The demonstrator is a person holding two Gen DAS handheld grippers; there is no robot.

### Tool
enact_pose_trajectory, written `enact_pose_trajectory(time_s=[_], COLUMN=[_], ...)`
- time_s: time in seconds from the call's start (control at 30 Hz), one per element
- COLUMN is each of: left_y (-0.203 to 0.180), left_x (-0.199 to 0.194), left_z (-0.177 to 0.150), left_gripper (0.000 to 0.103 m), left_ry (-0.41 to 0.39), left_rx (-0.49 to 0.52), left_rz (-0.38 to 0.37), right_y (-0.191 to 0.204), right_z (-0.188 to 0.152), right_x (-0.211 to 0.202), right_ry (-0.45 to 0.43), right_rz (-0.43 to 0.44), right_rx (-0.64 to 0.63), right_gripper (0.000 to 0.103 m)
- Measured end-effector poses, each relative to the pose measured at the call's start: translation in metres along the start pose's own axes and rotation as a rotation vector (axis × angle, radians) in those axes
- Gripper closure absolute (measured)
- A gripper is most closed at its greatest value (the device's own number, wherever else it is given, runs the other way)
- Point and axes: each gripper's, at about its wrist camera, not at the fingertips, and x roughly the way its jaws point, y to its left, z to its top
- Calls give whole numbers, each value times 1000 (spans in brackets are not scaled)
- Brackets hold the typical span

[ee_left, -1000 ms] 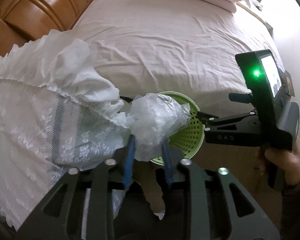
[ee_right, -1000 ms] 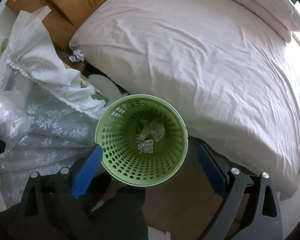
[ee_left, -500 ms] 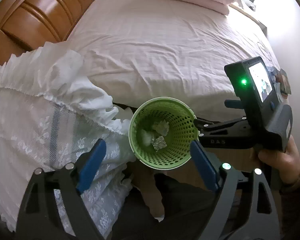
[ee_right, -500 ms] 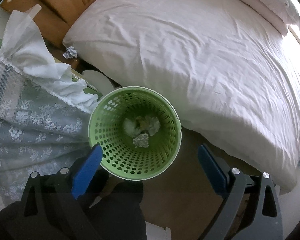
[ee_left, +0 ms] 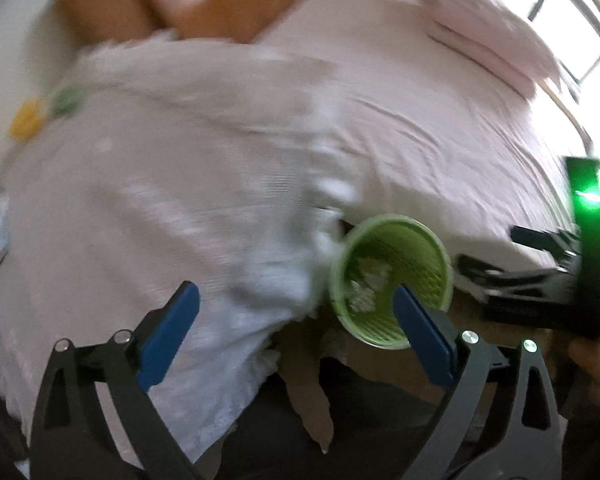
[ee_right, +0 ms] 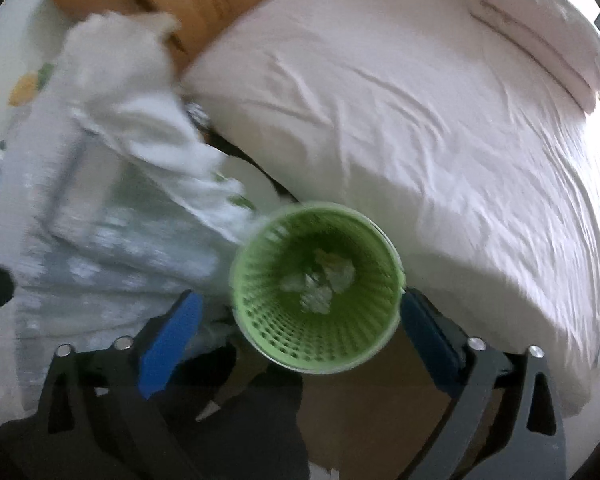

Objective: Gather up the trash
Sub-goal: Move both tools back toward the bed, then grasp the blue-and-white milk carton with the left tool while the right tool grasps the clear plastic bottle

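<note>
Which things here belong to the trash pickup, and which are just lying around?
Part of the job:
green basket
crumpled trash inside it
left gripper, opening, nothing between its jaws

Just lying about:
bed
lace cloth
pillows

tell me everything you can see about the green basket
The green basket is a round, light-green bin that looks like plastic, its wall pierced all over with small holes and its rim plain. It stands upright on the brown floor beside the bed. White lace fabric reaches its left rim. A few crumpled pale wads lie at its bottom.
</note>
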Motion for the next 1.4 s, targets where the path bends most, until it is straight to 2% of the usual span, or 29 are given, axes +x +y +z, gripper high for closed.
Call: enact_pose_trajectory(time_s=[0.13, 0.2, 0.3, 0.5, 0.67, 0.87, 0.97, 1.17, 1.3, 1.4], left_y=[75, 111, 154, 230, 268, 314, 350, 426, 456, 465], left_x=[-25, -34, -40, -45, -41, -26, -15, 17, 44, 59], left_z=[-19, -33, -54, -91, -98, -77, -50, 6, 30, 40], left_gripper=[8, 8, 8, 8, 8, 8, 8, 8, 8, 8], left_ry=[-65, -82, -86, -73, -73, -83, -100, -96, -59, -34], left_rx=[-156, -230, -319, -489, -543, -567, -581, -616, -585, -551], left_rz=[96, 157, 200, 219, 225, 229, 254, 311, 287, 252], right_y=[53, 82, 121, 205, 257, 303, 325, 369, 393, 408], right_z=[23, 35, 50, 67, 73, 88, 108, 169, 200, 217], right_x=[-17, -20, -19, -13, -12, -7, -3, 13, 30, 50], right_ry=[-48, -62, -63, -49, -43, -27, -33, -55, -68, -53], right_rz=[26, 49, 80, 129, 150, 165, 159, 213, 228, 244], right_rx=[-113, -167, -227, -351, -407, -425, -422, -301, -197, -98], right_gripper=[3, 2, 2, 2, 2, 2, 2, 2, 2, 2])
